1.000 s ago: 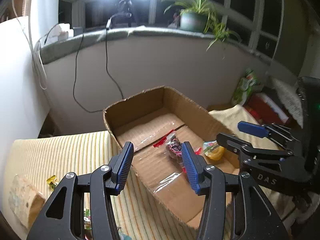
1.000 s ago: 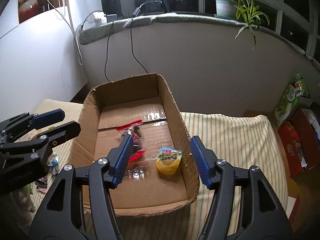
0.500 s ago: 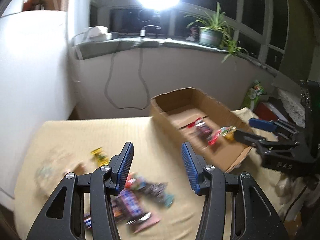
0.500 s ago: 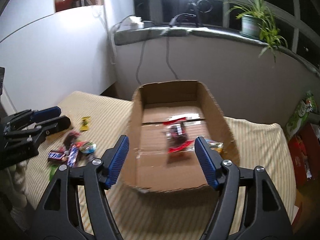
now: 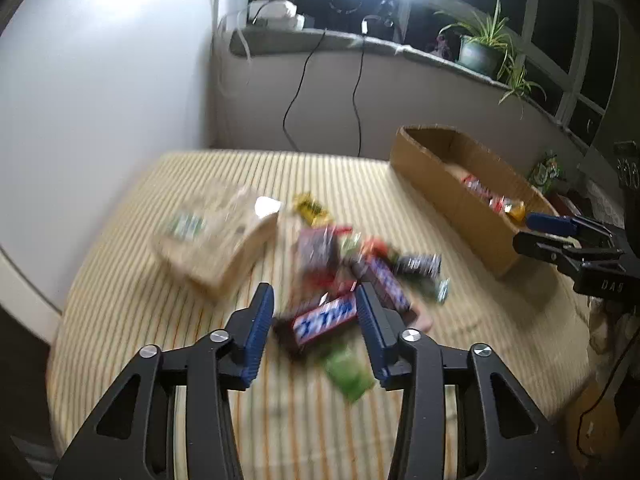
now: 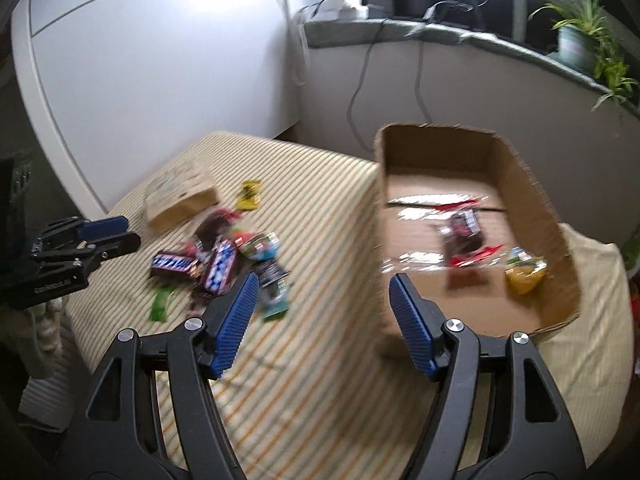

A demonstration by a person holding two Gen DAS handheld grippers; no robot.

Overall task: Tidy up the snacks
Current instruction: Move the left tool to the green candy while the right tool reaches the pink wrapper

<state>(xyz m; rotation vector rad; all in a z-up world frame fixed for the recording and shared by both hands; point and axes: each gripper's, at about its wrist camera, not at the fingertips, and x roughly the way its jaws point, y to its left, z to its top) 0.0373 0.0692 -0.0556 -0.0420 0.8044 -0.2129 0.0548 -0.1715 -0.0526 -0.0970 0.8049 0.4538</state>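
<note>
While both views are smeared by motion blur, the layout on the striped yellow bed cover [image 5: 224, 360] reads clearly enough. A pile of snack bars [image 5: 352, 280] lies near the middle of the cover, with a dark bar printed in blue and white [image 5: 324, 322] at its near side and a green wrapper [image 5: 348, 368] just beside that. The left gripper [image 5: 316, 320] hangs above this pile; its jaws have just been closing to a narrow gap, the blue-and-white bar shows between them, but nothing shows the pads pressing on it. A small yellow packet [image 5: 308, 208] lies apart toward the far edge, next to a tan paper bag [image 5: 220, 240]. The cardboard box [image 6: 532, 220] stands at the cover's right side and holds a red-and-dark packet [image 6: 464, 240] and a yellow snack [image 6: 522, 276]. The right gripper [image 6: 320, 320] hovers with its jaws wide and empty, between the pile and the box's near wall.
</note>
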